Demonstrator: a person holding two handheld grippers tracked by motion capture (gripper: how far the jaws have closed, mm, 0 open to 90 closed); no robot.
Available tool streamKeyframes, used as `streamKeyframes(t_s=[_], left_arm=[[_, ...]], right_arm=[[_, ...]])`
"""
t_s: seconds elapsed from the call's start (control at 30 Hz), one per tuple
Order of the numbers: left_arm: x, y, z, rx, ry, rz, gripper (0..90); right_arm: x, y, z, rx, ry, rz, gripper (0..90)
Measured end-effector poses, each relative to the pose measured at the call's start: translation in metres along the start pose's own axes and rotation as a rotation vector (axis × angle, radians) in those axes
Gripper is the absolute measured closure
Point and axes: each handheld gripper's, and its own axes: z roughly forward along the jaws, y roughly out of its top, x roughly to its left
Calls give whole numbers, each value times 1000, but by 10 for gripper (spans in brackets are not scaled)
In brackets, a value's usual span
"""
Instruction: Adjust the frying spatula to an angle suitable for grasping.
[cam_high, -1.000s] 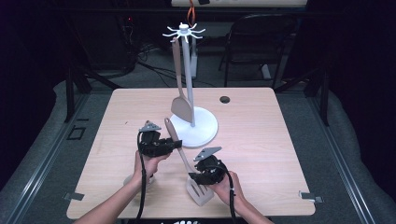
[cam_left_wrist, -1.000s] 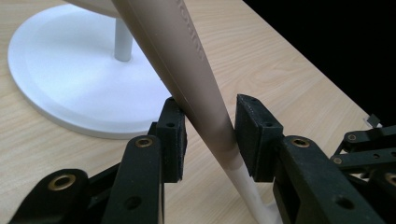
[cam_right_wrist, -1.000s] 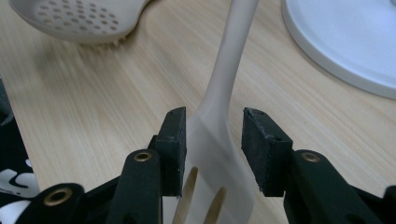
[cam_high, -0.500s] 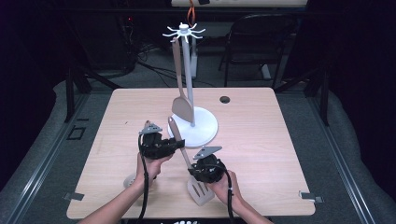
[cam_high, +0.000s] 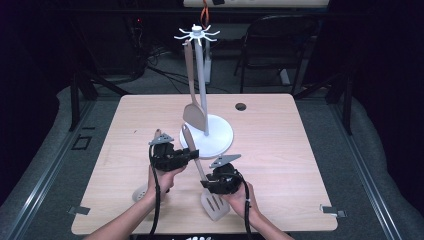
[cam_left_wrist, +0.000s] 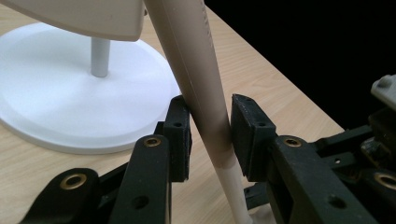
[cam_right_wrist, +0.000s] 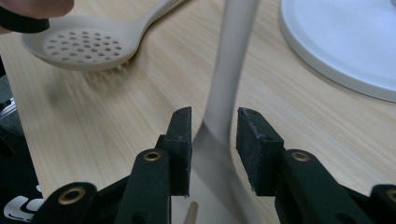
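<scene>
High view: both my grippers sit near the front edge of the tabletop (cam_high: 300, 150), just in front of the white rack (cam_high: 207, 135). The slotted turner (cam_high: 207, 192) slants up from near that edge, with the left gripper (cam_high: 187, 157) at its handle and the right gripper (cam_high: 210, 185) lower, by the blade.

Left gripper view: fingers (cam_left_wrist: 180, 135) narrow, the handle between them against one pad; they've just been closing a bit.

Right gripper view: fingers (cam_right_wrist: 180, 140) narrow but clear of the turner's neck, having just reopened. A perforated spoon (cam_right_wrist: 79, 44) lies flat beyond.
</scene>
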Motion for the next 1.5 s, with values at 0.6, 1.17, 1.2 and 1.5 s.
streamKeyframes(t_s=[0.6,1.17,1.2,1.5], left_arm=[[-7,-14,10,12,-49,-24,713],[-15,-6,0,-60,-114,0,764],[-14,-6,-1,-63,-112,-1,766],[-9,2,-7,-81,-114,6,771]], right_arm=[[-5,-1,-3,-34,-2,39,732],[-9,2,-13,-10,28,-23,374],[-9,3,-15,-14,31,-30,318],[-13,5,-40,-15,-7,-78,134]])
